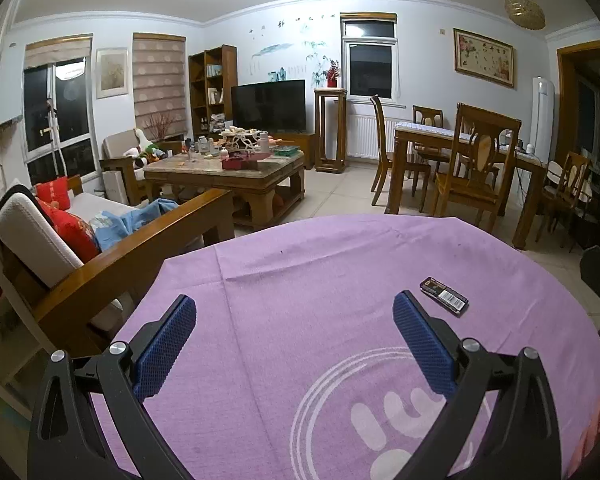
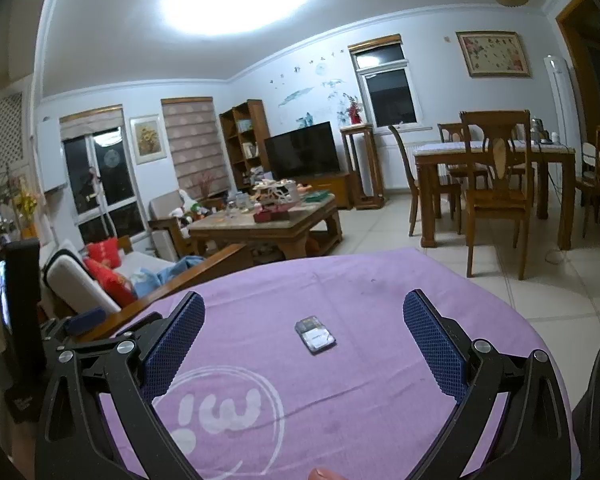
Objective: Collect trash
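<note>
Left gripper [image 1: 294, 312] — jaws spread wide, nothing between the blue pads [image 1: 166, 344], held above the purple cloth [image 1: 300, 272] that covers the table. It looks parked rather than working: the wrapper [image 1: 444, 294] lies outside its span, just beyond and to the right of the right-hand pad's tip, apart from it.

Wrapper [image 2: 315, 335] — a small, flat, dark packet with a barcode label, lying alone on the cloth toward the table's far half. It is the only visible piece of trash, so it is presumably the thing to collect; no bin shows in either view.

Right gripper [image 2: 304, 312] — jaws equally wide, holding nothing. In the right wrist view the wrapper sits between the two pads [image 2: 434, 348], roughly centred and slightly ahead of the fingertips, touching neither. That alignment suggests this gripper is the one lined up for the pick. Being thin and flat on cloth, the packet may slide or fold when pinched — a low approach seems needed.

Background, left to right: sofa [image 1: 72, 240], coffee table [image 1: 228, 176], dining table [image 1: 460, 140].
</note>
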### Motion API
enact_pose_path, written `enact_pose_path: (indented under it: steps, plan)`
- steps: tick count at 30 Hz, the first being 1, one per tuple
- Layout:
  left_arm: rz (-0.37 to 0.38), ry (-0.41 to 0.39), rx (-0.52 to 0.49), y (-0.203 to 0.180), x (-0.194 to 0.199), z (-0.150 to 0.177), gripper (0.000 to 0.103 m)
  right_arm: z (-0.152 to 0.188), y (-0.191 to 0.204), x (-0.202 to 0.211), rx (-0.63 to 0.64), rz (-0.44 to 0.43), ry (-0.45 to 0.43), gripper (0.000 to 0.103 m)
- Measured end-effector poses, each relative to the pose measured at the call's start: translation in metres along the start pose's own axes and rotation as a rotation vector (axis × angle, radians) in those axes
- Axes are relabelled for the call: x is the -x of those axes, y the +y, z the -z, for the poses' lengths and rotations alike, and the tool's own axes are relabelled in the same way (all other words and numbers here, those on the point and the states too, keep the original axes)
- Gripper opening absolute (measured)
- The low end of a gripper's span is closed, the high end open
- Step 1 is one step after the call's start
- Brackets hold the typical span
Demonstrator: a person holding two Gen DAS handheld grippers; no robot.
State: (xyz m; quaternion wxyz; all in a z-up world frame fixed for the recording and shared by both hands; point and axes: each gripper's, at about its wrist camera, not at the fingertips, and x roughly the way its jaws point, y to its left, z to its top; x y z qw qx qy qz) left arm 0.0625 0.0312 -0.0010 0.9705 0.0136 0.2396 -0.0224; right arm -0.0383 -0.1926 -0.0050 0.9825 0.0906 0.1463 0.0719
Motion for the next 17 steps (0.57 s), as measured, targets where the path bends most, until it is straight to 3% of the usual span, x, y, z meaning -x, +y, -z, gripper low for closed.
enact_pose_path:
  steps: [6, 17]
  plan:
    - [0.022, -0.027, -0.020, -0.0014, 0.0018, 0.0012, 0.098, 0.0048, 0.0023, -0.0020, -0.011, 0.006, 0.005, 0.098]
    - [0.054, -0.004, -0.011, 0.0025, -0.0032, 0.0000, 0.098, 0.0031, 0.0027, -0.0005, -0.010, 0.005, 0.005, 0.098]
